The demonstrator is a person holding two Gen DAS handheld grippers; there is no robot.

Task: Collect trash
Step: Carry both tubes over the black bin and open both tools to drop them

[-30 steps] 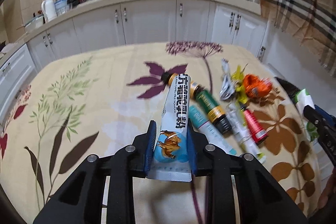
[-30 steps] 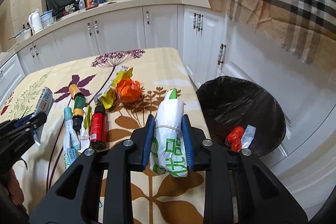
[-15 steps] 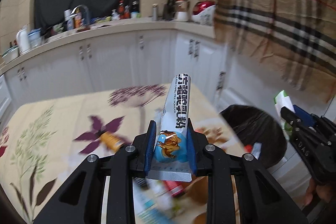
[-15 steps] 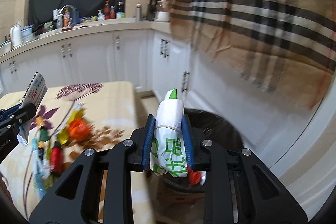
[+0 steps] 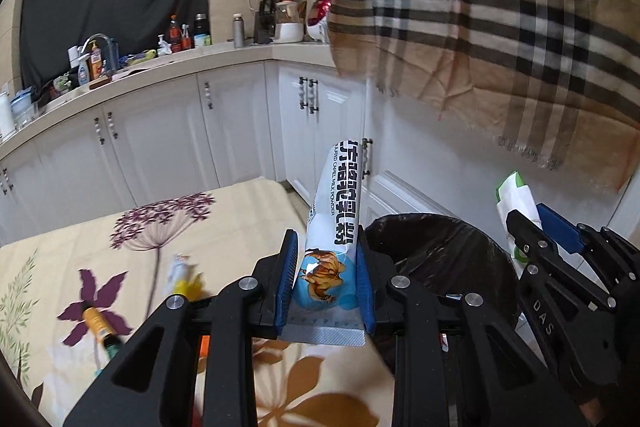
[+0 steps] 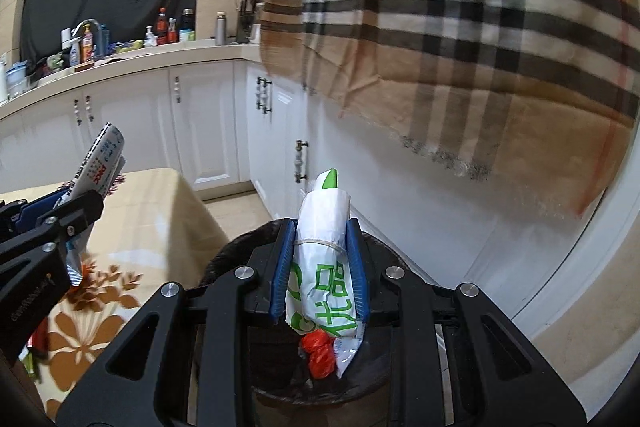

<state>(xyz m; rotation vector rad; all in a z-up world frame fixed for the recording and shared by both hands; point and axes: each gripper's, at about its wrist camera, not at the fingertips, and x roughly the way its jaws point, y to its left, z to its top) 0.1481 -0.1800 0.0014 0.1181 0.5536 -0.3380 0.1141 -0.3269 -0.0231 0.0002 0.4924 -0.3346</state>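
- The left gripper (image 5: 326, 281), low in the centre of the left wrist view, is clenched on a long white-and-blue foil sachet of milk powder with black lettering (image 5: 338, 223); the blue pads press its lower part from both sides.
- The sachet's sealed bottom edge sticks out below the pads, and its upper part rises towards the middle of the frame, leaning slightly right.
- In the right wrist view the same sachet (image 6: 100, 167) shows at the left edge, slanting up out of the left gripper (image 6: 76, 203).
- The right gripper (image 6: 319, 267), low centre of its own view, grasps a rolled white plastic packet with green print, bound by a thin band (image 6: 324, 259); the pads clamp it at mid-length and its green tip points up.
- That packet (image 5: 516, 203) appears at the right of the left wrist view, upright in the right gripper (image 5: 536, 227).
- A round bin lined with a black plastic bag (image 6: 376, 367) lies directly beneath the right gripper; a crumpled orange-red wrapper (image 6: 320, 351) and a white scrap (image 6: 346, 349) lie inside it.
- In the left wrist view the bin (image 5: 444, 255) sits right of centre, behind and just right of the left gripper.
- A table with a cream floral cloth (image 5: 160, 227) fills the lower left; a blurred amber bottle (image 5: 98, 321) and a yellow-white wrapper (image 5: 180, 273) lie on it.
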